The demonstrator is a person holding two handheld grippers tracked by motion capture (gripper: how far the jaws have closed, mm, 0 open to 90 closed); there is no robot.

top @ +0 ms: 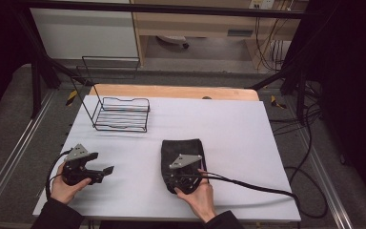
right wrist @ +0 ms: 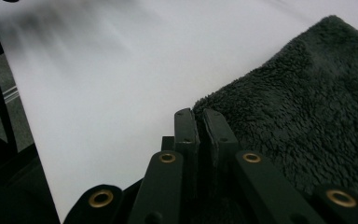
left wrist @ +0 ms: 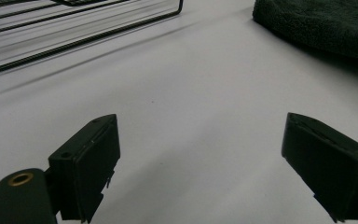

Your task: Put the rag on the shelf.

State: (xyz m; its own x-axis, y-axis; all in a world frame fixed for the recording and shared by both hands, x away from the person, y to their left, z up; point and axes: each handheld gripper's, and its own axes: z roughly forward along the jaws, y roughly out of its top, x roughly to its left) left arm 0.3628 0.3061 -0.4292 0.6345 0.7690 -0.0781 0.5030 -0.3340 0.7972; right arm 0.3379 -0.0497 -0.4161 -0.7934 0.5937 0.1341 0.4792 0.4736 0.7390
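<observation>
A dark fuzzy towel [top: 183, 145] lies folded on the white table, right of centre. My right gripper [top: 176, 171] sits over the towel's near part. In the right gripper view its jaws [right wrist: 198, 121] are pressed together at the towel's [right wrist: 298, 116] left edge, pinching the cloth. My left gripper [top: 106, 171] rests low at the near left of the table with its jaws wide apart and nothing between them [left wrist: 200, 140]. From there the towel [left wrist: 317, 23] shows far off at the upper right.
A black wire rack [top: 121, 114] stands at the far left of the table [top: 228, 124], its near rim also ahead of my left gripper [left wrist: 74, 28]. Cables trail off the table's right side. A metal frame surrounds the table.
</observation>
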